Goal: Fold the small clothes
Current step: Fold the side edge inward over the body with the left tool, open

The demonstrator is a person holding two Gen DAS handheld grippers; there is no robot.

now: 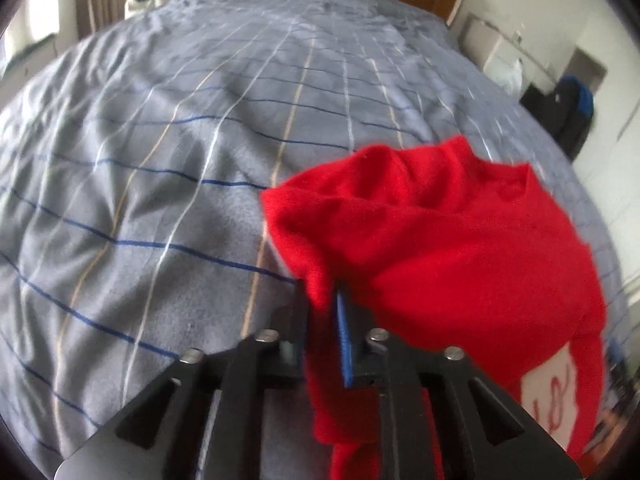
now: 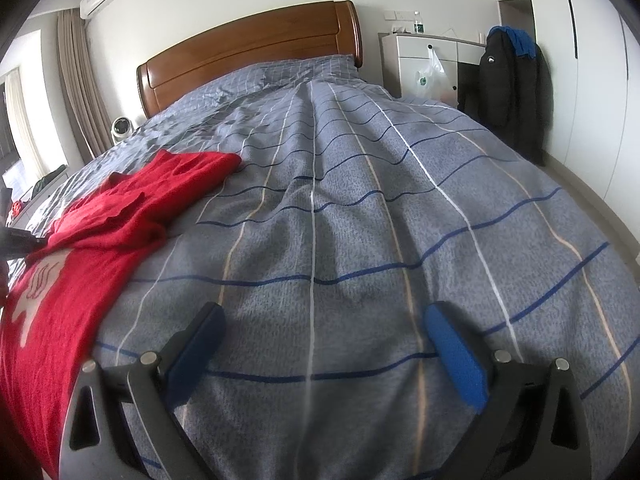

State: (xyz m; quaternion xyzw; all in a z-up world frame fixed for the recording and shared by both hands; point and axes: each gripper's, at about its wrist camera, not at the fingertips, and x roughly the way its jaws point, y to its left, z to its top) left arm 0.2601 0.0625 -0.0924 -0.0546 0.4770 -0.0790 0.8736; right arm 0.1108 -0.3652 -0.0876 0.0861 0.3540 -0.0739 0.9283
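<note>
A small red knitted garment (image 1: 460,240) lies bunched on the grey checked bed cover (image 1: 160,200), with a white patch (image 1: 548,396) on its front. My left gripper (image 1: 322,300) is shut on a fold of its edge, and the red cloth runs down between the jaws past the blue pad (image 1: 344,340). In the right wrist view the same red garment (image 2: 100,220) is spread at the left, its white patch (image 2: 36,284) facing up. My right gripper (image 2: 324,320) hovers open over bare bed cover (image 2: 360,220), to the right of the garment, with nothing between its fingers.
A wooden headboard (image 2: 248,48) closes the far end of the bed. To the right stand a white drawer unit (image 2: 424,60) with a hanging plastic bag (image 2: 430,76) and a black jacket (image 2: 512,84). A small white fan (image 2: 121,128) and curtains (image 2: 76,80) are at the left.
</note>
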